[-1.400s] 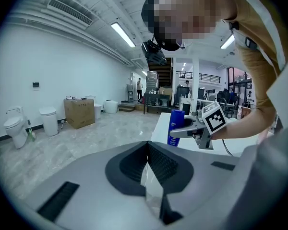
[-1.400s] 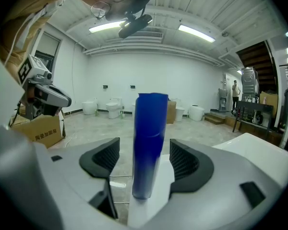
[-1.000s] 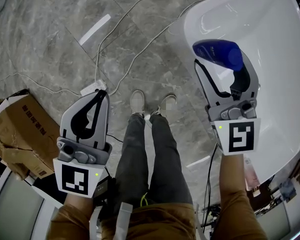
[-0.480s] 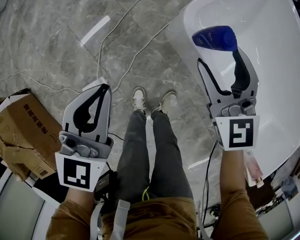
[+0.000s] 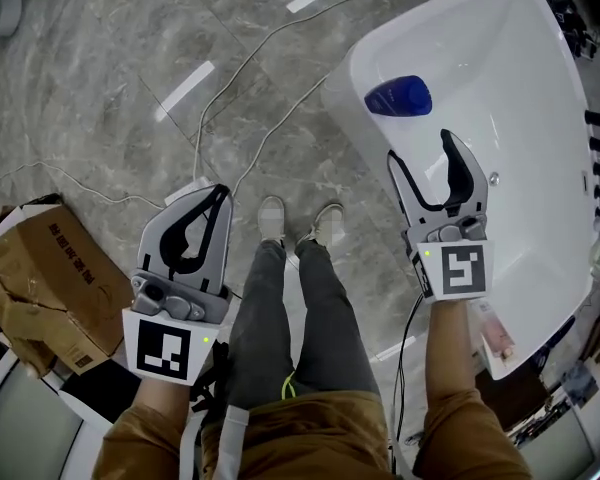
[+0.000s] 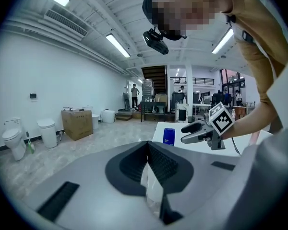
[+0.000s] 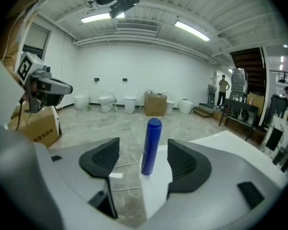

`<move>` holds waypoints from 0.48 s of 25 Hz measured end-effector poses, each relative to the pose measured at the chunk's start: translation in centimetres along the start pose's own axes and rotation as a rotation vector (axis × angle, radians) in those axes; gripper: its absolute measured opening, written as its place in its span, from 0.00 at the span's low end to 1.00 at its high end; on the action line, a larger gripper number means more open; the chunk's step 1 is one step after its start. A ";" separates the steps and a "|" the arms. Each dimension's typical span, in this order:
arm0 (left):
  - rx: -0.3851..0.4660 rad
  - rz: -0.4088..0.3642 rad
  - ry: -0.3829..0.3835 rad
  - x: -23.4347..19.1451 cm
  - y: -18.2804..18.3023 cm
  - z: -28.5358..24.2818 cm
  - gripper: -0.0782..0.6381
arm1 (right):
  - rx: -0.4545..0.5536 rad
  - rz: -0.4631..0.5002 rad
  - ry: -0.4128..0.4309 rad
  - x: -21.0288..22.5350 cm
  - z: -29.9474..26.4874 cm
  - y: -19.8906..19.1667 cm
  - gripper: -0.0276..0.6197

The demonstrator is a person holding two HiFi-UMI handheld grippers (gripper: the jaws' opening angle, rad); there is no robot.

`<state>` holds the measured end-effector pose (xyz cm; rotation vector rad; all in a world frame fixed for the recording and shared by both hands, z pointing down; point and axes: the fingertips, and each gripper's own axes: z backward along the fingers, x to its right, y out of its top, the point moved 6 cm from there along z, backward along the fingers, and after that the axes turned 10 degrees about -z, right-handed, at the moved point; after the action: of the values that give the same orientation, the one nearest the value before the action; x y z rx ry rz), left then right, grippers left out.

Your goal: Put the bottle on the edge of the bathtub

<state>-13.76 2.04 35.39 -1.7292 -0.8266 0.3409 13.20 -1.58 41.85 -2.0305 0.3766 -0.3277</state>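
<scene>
The blue bottle (image 5: 398, 96) stands upright by itself on the white rim of the bathtub (image 5: 520, 88) at its far left end. In the right gripper view the bottle (image 7: 150, 146) rises beyond and between the two spread jaws, touching neither. My right gripper (image 5: 432, 154) is open and hangs over the tub, a little back from the bottle. My left gripper (image 5: 207, 206) is shut with nothing in it, over the floor left of the person's legs. The left gripper view shows the bottle (image 6: 168, 136) and my right gripper (image 6: 189, 129) side on.
A worn cardboard box (image 5: 40, 278) lies at the left. White cables (image 5: 250, 58) and a power strip (image 5: 188, 186) run across the grey marble floor (image 5: 100, 78). The person's shoes (image 5: 298, 220) stand close to the tub's side. Toilets (image 7: 104, 101) and a box line the far wall.
My right gripper has let go of the blue bottle and drawn back toward the person; the bottle now stands alone on the tub's rim. The left gripper stays shut.
</scene>
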 end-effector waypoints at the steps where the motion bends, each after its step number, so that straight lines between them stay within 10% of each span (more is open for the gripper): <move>1: 0.003 -0.003 0.000 -0.1 0.3 0.2 0.12 | -0.004 -0.027 0.005 -0.1 0.2 0.2 0.54; 12: 0.036 -0.035 -0.027 -0.6 4.3 2.5 0.12 | -0.020 -0.060 -0.016 -2.3 3.9 4.9 0.40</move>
<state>-14.21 2.90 30.46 -1.6784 -0.8637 0.3540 12.03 0.27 35.53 -2.0657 0.3104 -0.3461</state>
